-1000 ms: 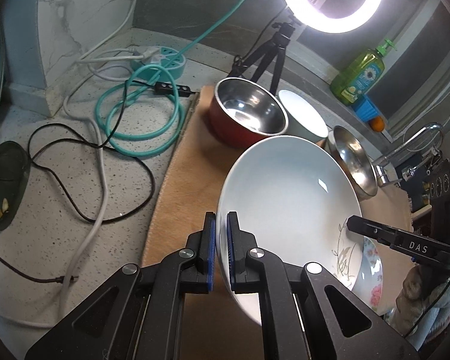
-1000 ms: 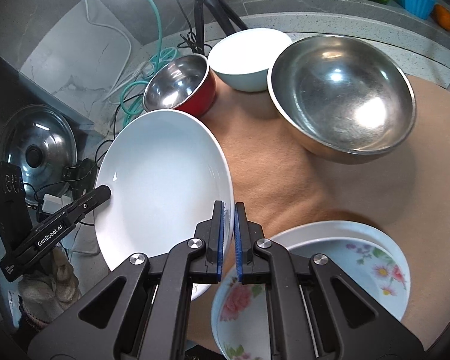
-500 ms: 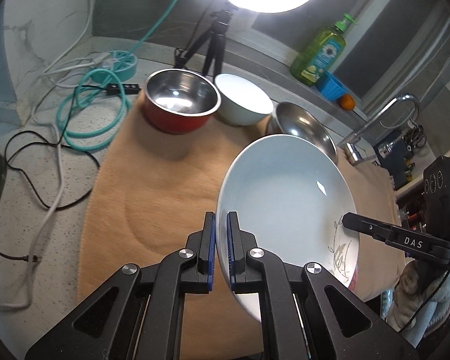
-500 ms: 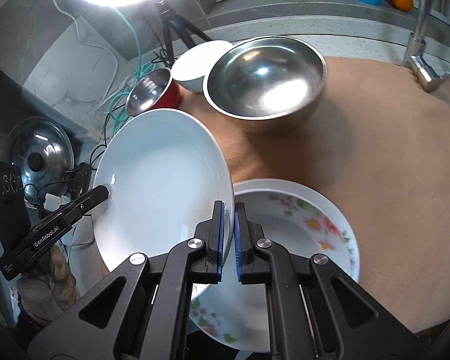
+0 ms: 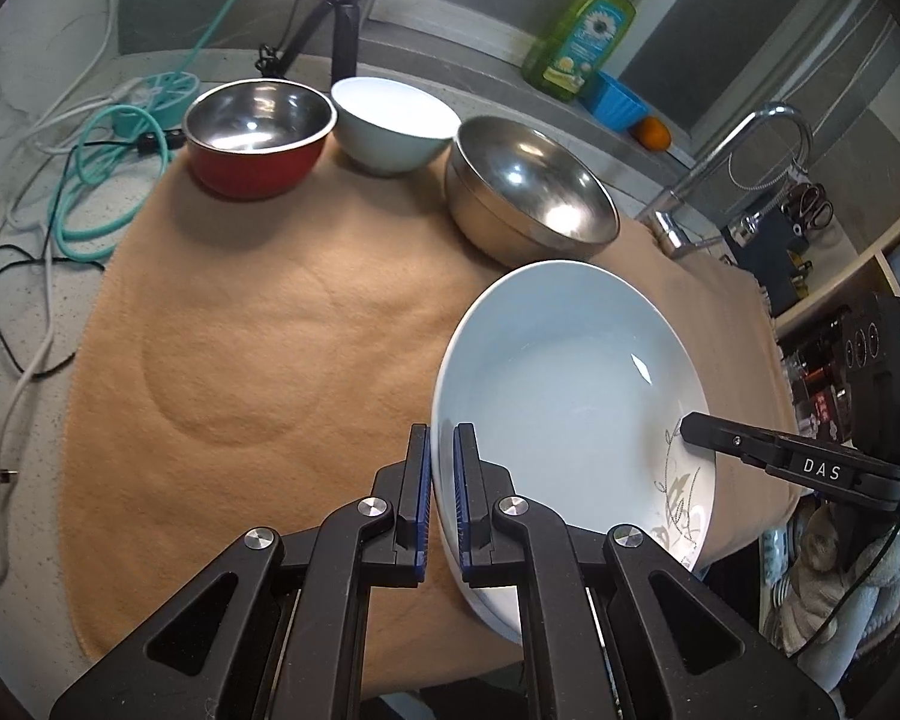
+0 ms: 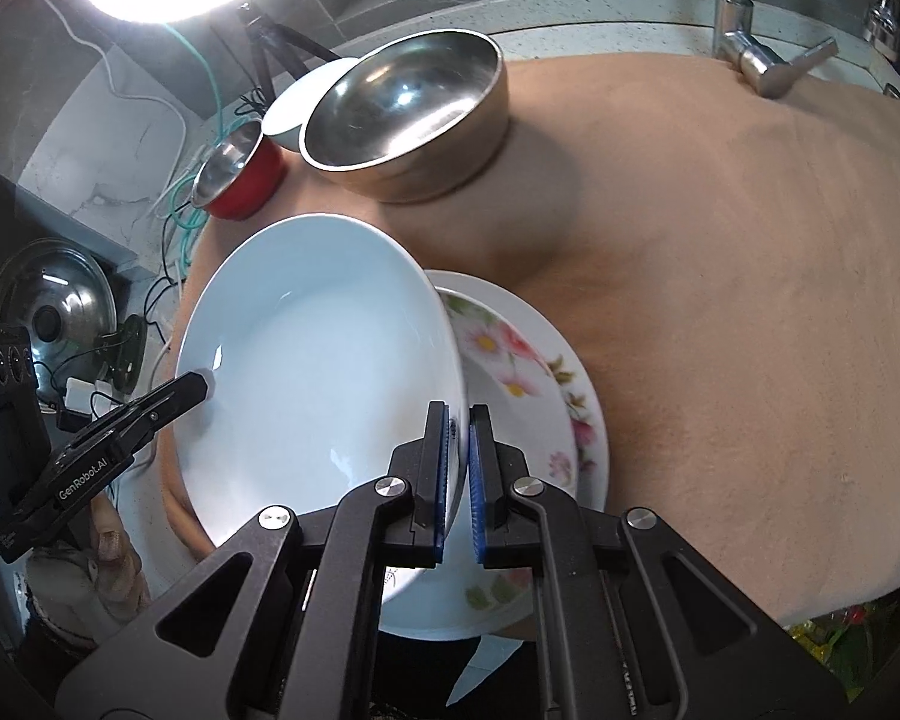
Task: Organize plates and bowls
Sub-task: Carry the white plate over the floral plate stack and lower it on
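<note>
Plainly, a glossy white plate [image 5: 570,384].

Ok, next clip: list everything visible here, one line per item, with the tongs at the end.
White plate: 1, white with grey leaf motif, held by both rims above the floral plate.
Floral plate: 1, white with pink flowers, on the cloth's near edge.
Large steel bowl: 1, silver, back right of cloth.
White bowl: 1, back centre.
Red bowl: 1, red outside, steel inside, back left.
Cloth: 1, tan, covering the counter.
Soap bottle: 1, green, on the ledge.
Faucet: 1, chrome, right.
Cables: several, teal, white, black, left.
Left tongs: black, shut on the plate's rim.
Right tongs: black, shut on the opposite rim.
</note>
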A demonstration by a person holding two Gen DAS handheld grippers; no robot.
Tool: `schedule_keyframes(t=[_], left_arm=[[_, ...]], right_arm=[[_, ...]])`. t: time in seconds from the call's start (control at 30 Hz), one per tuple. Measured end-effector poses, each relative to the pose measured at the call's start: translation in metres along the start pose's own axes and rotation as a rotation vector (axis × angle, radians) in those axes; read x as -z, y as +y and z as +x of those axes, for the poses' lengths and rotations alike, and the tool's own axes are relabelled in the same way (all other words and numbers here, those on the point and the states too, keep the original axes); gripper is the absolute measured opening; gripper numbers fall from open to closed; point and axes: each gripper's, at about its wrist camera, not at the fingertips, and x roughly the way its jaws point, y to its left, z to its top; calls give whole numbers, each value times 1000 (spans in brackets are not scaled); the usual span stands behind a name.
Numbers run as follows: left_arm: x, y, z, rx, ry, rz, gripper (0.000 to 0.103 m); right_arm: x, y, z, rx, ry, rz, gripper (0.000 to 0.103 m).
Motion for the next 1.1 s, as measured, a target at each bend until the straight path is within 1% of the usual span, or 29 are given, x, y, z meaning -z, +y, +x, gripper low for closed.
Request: schedule_keyframes(t=[0.33,0.73,0.93,1.1], left_arm=[[8,-15,12,0,33,14,5],[9,-25,23,-2,65,30,5],[10,-24,25,-12,76,30,5],[13,-23,25,-16,79,26,5]], right_arm=[[10,-19,3,17,26,17,6],[18,-38,5,25,47,35,6],[21,-36,6,28,53,19,6],[22,-31,8,50,58,-9,7]])
